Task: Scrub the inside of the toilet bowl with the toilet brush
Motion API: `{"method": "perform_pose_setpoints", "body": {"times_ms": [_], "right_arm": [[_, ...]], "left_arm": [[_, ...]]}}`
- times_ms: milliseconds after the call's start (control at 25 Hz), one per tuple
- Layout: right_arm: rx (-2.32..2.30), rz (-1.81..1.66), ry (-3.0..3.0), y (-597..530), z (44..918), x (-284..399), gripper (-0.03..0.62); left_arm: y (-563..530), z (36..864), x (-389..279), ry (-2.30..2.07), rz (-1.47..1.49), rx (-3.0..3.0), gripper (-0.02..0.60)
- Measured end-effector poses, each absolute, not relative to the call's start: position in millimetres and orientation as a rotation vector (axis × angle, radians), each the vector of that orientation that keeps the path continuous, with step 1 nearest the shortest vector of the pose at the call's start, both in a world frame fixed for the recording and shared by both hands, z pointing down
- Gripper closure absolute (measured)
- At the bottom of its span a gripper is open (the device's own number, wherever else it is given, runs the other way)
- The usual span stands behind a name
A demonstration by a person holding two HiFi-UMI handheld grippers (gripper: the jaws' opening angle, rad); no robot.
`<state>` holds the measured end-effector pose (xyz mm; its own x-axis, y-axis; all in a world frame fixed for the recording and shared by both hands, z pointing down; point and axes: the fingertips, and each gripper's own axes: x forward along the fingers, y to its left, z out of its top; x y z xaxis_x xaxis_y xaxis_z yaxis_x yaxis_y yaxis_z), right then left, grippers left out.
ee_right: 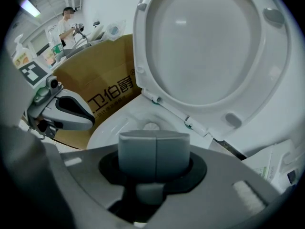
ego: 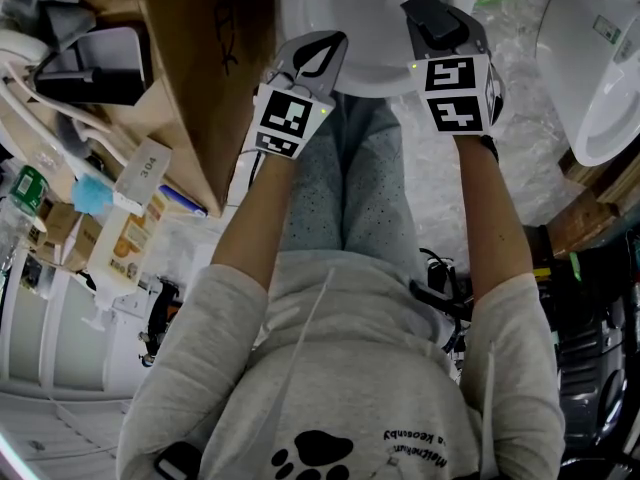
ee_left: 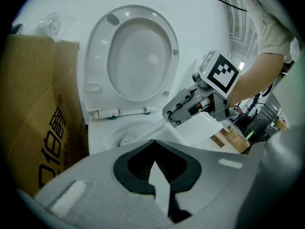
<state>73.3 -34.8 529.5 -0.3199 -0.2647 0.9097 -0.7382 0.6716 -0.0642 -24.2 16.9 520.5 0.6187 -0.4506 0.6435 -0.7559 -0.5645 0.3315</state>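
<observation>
Pinching the toilet brush (ee_left: 127, 139) high on its white shaft, your right gripper (ee_left: 172, 112) has its jaws pressed onto the handle. The bristle head sits down inside the toilet bowl (ee_left: 102, 133), beneath the raised seat (ee_left: 138, 51). Your left gripper (ego: 318, 58) hangs beside it with its jaws closed together on nothing, close to the cardboard box (ee_left: 38, 113). Expect the brush to be light, with a stiff plastic shaft and springy bristles. The glazed bowl is likely slick, so the head will probably skate rather than bite. A round handle held so far from the head will probably want to twist in the pads, so hold square across the shaft and press with modest force.
</observation>
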Motion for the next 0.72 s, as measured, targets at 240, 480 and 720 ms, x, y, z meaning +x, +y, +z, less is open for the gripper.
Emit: {"method": "perform_pose_setpoints", "body": {"times_ms": [240,480,720], "right_arm": [[0.799,0.591,-1.890,-36,530,79,0.444],[0.826,0.607,-1.880,-35,532,88,0.444],[0.863,0.626,-1.863,-32,534,100,0.444]], "left_arm": [[18,521,-21,-0.935,0.671,2.251,0.584],[23,522,-18,-0.928,0.672,2.244,0.584],[23,520,-13,-0.922,0.662,2.244,0.584]]}}
